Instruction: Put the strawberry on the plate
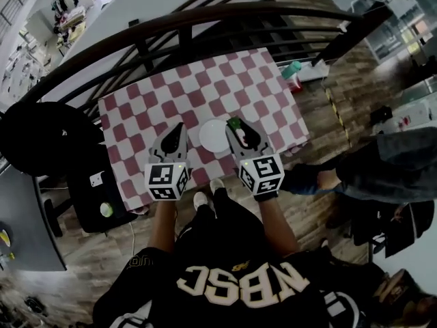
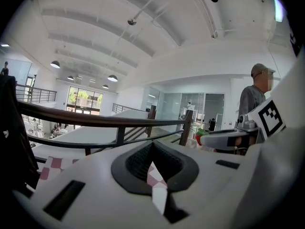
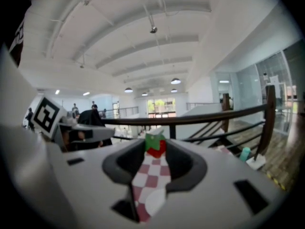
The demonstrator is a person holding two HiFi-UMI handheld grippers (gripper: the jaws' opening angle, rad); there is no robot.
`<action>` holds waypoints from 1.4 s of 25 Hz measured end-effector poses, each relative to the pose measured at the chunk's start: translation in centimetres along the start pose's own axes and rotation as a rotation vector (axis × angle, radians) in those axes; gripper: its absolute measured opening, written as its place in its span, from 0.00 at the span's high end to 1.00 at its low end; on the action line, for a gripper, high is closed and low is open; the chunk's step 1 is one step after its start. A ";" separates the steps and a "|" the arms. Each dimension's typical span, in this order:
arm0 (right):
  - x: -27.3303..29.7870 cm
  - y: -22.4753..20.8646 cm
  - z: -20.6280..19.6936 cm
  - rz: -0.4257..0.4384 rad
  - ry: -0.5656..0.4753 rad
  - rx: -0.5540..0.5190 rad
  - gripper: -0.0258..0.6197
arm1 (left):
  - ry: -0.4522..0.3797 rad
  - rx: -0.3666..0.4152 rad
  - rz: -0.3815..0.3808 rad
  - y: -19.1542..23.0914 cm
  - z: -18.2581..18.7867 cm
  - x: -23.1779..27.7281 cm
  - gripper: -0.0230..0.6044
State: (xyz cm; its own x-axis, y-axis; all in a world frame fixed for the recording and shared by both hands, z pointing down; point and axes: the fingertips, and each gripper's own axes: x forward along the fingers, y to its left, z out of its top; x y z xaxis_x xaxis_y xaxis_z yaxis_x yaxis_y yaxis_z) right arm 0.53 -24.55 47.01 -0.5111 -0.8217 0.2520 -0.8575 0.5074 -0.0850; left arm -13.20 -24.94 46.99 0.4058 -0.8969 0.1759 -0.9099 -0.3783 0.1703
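Near the plate (image 1: 213, 137), right claw (image 1: 236, 124) grips strawberry (image 3: 155, 146)

A red-and-white checkered cloth (image 1: 205, 94) is covering the table, and a dark railing (image 1: 205, 20) is curving just behind it. A teal-capped container (image 1: 291, 68) is standing near the table's far right corner. A person in jeans (image 1: 382, 166) is showing at the right edge. At the left, a black bundle (image 1: 41, 139) is lying near a low black stand (image 1: 92, 200). Round lamps (image 2: 112, 78) are hanging from the white ceiling.
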 end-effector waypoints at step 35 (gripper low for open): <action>9.6 -0.4 -28.0 0.672 0.711 -0.789 0.74 | 0.580 0.388 -0.458 -3.3 -24.7 5.0 0.94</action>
State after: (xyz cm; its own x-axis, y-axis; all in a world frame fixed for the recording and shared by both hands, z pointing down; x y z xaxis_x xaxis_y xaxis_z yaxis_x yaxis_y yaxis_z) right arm -2.39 -25.39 76.45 -0.4778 -0.1441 0.8666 -0.0465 0.9892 0.1388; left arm -6.08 -22.53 71.22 0.6266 -0.4149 0.6597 -0.5657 -0.8244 0.0189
